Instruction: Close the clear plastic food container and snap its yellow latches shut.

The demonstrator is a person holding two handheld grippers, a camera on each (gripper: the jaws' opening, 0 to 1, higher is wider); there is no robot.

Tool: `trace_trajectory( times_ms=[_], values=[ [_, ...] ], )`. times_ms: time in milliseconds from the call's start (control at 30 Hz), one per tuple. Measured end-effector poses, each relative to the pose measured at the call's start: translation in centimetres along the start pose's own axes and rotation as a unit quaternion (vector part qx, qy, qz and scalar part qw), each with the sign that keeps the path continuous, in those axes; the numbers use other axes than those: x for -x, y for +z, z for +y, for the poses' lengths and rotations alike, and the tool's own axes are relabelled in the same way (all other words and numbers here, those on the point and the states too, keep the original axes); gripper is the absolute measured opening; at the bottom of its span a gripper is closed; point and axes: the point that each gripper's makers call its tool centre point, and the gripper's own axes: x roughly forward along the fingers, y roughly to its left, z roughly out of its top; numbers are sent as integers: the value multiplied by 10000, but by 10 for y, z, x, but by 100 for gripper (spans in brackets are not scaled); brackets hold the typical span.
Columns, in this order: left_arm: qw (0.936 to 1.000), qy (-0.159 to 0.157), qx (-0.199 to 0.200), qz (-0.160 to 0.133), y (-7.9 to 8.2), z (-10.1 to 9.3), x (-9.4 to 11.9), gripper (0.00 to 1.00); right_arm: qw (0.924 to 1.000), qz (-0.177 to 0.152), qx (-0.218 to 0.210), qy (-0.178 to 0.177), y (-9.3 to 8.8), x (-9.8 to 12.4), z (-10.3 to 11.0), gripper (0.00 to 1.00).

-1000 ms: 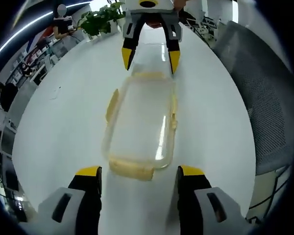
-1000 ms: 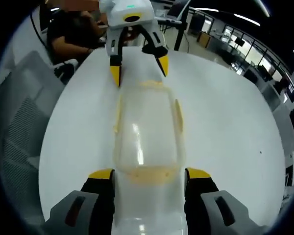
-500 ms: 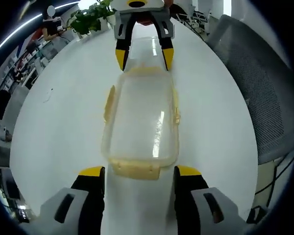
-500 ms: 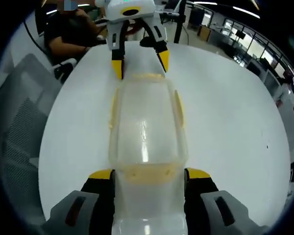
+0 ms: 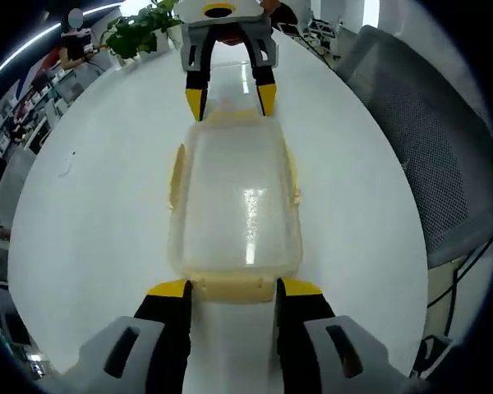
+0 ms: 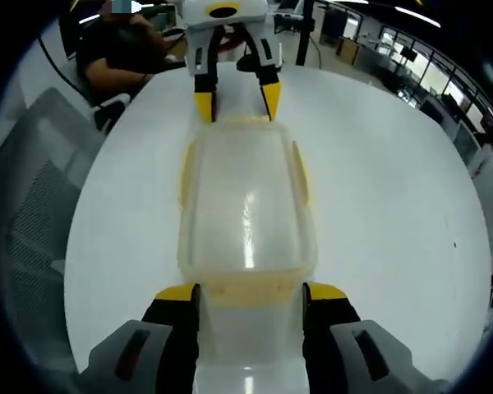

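Note:
The clear plastic container (image 5: 234, 201) lies lengthwise on the white table (image 5: 90, 205) with its lid on. Yellow latches (image 5: 177, 176) run along its long sides and both short ends. My left gripper (image 5: 234, 289) is open, and the near end latch (image 5: 234, 285) sits between its yellow tips. At the far end, my right gripper (image 5: 228, 98) straddles the other end latch. In the right gripper view the container (image 6: 246, 205) runs away from my open right gripper (image 6: 251, 292), whose tips flank that end latch (image 6: 251, 289). The left gripper (image 6: 237, 103) faces it from the far end.
A grey mesh chair (image 5: 411, 139) stands by the table's edge; it appears again as the chair (image 6: 33, 189) in the right gripper view. A green plant (image 5: 140, 29) stands at the far side. A person (image 6: 123, 57) sits beyond the table. Office desks fill the background.
Both grippers have closed in on the container's short ends. Each now has an end latch between its tips, and the jaws stand a little narrower. The container has not shifted.

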Motion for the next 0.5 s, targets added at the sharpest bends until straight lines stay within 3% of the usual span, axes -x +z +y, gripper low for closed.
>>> trace_trajectory(
  times_ms=[133,500],
  values=[
    [10000,-47,-32,44,0,0,0,39,9999,37,85,88,0,0,3,40],
    [9999,-74,12,93,0,0,-1,39,9999,23,98,69,0,0,4,39]
  ],
)
